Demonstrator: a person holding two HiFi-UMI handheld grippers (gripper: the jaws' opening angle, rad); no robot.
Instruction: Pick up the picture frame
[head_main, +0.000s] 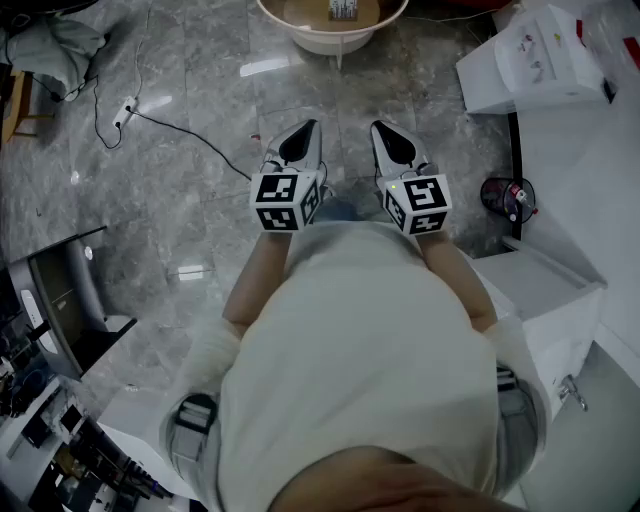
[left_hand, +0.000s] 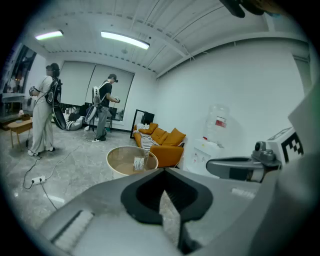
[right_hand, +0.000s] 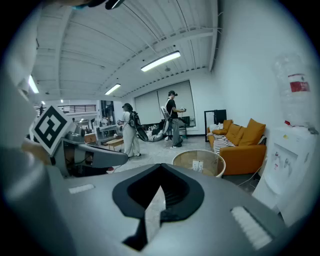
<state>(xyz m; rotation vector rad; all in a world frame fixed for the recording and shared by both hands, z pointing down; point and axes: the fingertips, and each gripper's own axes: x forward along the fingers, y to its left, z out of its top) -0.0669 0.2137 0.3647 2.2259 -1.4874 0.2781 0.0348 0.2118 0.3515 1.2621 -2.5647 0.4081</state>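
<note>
At the far left of the head view a power strip (head_main: 125, 108) is lying on the marble floor, its black cable trailing toward the middle. The person is standing and holding both tools out at chest height, side by side and angled slightly downward. The left gripper (head_main: 298, 135) is sitting fully closed, its jaws meeting with nothing between them, as the left gripper view confirms (left_hand: 164, 172).

Ahead, between the two tools' lines of aim, a round table (head_main: 330, 45) is standing well apart from both. A small upright item on its wooden top, judged to be the picture frame (head_main: 343, 10), is showing in both gripper views (left_hand: 138, 163) (right_hand: 198, 165).

The right gripper (head_main: 395, 135) is likewise closed and empty (right_hand: 160, 172). Further right a white water dispenser (head_main: 545, 50) is standing against the wall.

The step in hand appears to be the approach. To do it well, the person should be walking up to the table (left_hand: 117, 152) and clearing the cable. One gripper should be opening wider than the frame before arriving. The jaws should then be lowering over the frame's upper edge or sides, squarely, so that closing is not tipping this light, upright piece.
</note>
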